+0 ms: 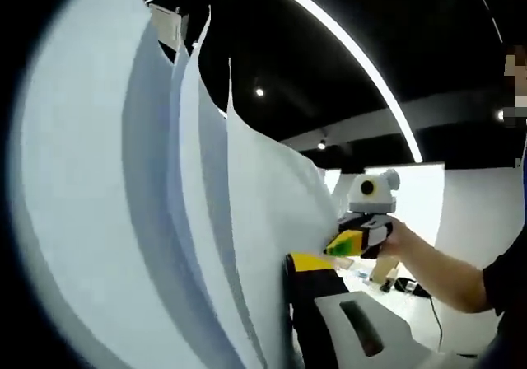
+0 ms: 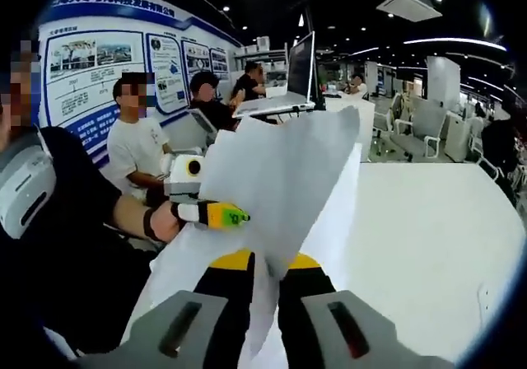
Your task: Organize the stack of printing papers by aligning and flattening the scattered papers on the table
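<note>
— Nearest us, our right gripper [image 2: 265, 280] is clamped on the papers [image 2: 276, 188], lifted above the white table [image 2: 428, 221].
— Our left gripper [image 2: 229, 215] reaches their edge, jaws' state unclear. People sit beyond, by a wall poster [image 2: 115, 56].

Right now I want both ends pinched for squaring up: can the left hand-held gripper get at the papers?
Probably yes: the left hand-held gripper already sits at the edge of the papers the right hand-held gripper holds up, nothing between.

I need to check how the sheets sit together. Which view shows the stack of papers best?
The right gripper view: the papers show whole, pinched between the right gripper fingers. The left gripper view sits too close, with fanned sheet edges.
</note>
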A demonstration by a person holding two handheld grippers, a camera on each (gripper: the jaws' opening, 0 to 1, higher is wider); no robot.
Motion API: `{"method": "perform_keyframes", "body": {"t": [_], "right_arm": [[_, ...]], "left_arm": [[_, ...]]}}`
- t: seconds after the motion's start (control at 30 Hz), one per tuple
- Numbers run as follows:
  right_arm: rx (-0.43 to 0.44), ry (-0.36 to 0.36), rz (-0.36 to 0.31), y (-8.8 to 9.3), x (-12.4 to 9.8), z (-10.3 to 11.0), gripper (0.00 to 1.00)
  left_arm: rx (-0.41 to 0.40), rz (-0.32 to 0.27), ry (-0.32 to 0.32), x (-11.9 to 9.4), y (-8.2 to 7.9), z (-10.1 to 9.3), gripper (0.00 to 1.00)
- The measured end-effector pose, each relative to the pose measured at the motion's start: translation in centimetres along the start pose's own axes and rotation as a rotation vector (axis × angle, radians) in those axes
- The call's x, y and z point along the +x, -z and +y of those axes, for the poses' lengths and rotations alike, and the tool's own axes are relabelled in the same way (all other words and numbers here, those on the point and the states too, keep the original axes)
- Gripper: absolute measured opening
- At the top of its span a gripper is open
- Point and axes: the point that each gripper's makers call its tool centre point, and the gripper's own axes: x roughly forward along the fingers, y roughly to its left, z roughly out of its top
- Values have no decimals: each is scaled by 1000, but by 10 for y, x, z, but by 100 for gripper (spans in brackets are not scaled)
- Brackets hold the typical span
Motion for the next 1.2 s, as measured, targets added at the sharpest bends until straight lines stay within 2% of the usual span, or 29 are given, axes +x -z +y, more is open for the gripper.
{"method": "perform_keyframes", "body": {"t": [0.1,0.17,0.23,0.33,0.47,0.77,0.87,0.97,1.07,1.2], "right_arm": [[9,14,-21,0,-4,-1,14],[24,15,-30,1,-8,-2,15],[40,13,-32,2,-11,-1,15],[54,20,-42,3,-16,-1,15],[70,22,-65,1,-23,1,17],[94,44,-111,-2,-39,-2,21],[92,75,-134,-4,-47,-5,24],[65,147,-199,-13,-59,-14,24],[130,107,-261,-21,-69,-10,24],[136,86,-326,-30,-84,-4,25]], "left_arm": [[-4,-22,45,-1,-5,-8,7],[-11,-42,63,-3,-9,-12,6],[-46,-100,90,-7,-19,-16,6],[-114,-150,101,-12,-29,-11,6],[-160,-182,114,-16,-35,-11,6],[-166,-174,149,-16,-35,-18,5],[-185,-165,154,-15,-35,-21,5],[-201,-164,191,-12,-39,-36,5],[-191,-155,252,-6,-48,-54,5],[-165,-130,313,0,-59,-71,6]]}}
